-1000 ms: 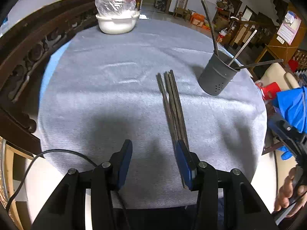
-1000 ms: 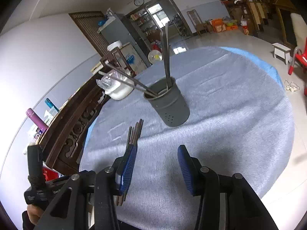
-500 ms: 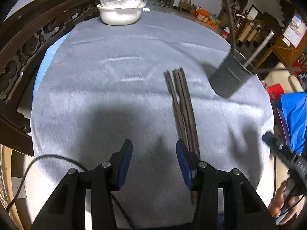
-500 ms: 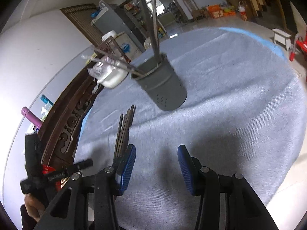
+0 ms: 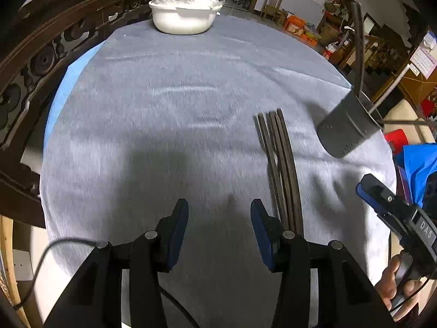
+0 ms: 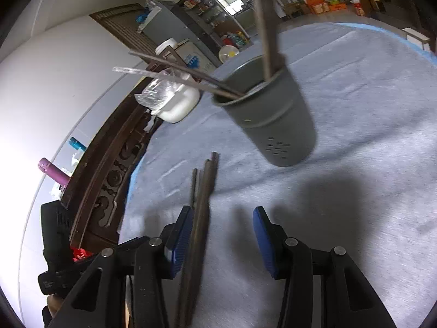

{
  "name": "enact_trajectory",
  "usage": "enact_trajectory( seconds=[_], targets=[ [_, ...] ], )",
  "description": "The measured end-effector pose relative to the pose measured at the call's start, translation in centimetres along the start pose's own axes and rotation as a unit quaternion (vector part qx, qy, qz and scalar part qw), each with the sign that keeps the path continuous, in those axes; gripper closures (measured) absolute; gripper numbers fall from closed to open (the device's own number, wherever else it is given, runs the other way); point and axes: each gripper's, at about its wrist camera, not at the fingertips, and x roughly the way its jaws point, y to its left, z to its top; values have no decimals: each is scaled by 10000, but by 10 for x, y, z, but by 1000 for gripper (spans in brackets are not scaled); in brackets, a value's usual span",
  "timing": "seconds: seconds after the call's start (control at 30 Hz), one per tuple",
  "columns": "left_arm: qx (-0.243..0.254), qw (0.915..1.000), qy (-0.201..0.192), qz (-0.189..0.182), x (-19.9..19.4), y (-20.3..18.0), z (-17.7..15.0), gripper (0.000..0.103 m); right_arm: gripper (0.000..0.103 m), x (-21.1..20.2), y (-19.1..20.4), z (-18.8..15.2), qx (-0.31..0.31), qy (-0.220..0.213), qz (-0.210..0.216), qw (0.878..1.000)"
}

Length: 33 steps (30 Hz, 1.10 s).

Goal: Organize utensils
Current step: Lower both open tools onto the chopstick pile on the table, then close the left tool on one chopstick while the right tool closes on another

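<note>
Left wrist: chopsticks (image 5: 281, 164) beside open left tool (image 5: 220, 218).

Dark chopsticks (image 5: 281, 169) flat, near upright grey holder (image 6: 270, 114)

The left wrist view looks steeply down from the counter's (image 5: 164, 109) near edge toward its far side, close above the cloth. The right wrist view looks more level, leftward across the counter. Both share the chopsticks (image 5: 281, 164) (image 6: 202, 205), the grey holder (image 5: 344, 128) (image 6: 273, 120) and the white bowl (image 5: 183, 19) (image 6: 177, 104).
</note>
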Motion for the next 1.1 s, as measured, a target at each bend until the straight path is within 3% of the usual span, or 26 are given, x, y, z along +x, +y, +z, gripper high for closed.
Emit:
enact_trajectory(
  seconds=[0.1, 0.23, 0.27, 0.33, 0.43, 0.57, 0.8, 1.0, 1.1],
  targets=[
    [73, 10000, -37, -57, 5, -2, 16, 55, 53, 15, 10, -1, -86, 65, 50, 9999],
    [269, 9988, 28, -397, 20, -12, 42, 55, 54, 30, 14, -7, -108, 177, 11, 9998],
    [307, 9983, 68, -486, 25, -14, 48, 57, 54, 31, 14, -8, -121, 160, -29, 9998],
    [299, 9975, 213, -606, 35, -18, 60, 72, 54, 32, 11, -9, -133, 150, -103, 9997],
    [256, 9941, 459, -945, 51, -25, 76, 72, 54, 30, 7, -8, -120, 111, -190, 9997],
    [366, 9924, 664, -973, 66, -37, 89, 73, 54, 29, 2, -6, -87, 94, -259, 9996],
    [-93, 9892, 1103, -956, 93, -32, 94, 86, 54, 30, -2, -5, -45, 120, -297, 9995],
    [-180, 9881, 1178, -969, 100, -37, 100, 87, 54, 33, 0, -6, -59, 173, -322, 9993],
    [-161, 9891, 1147, -905, 101, -36, 101, 95, 54, 34, 4, -5, -92, 179, -369, 9991]
  ],
)
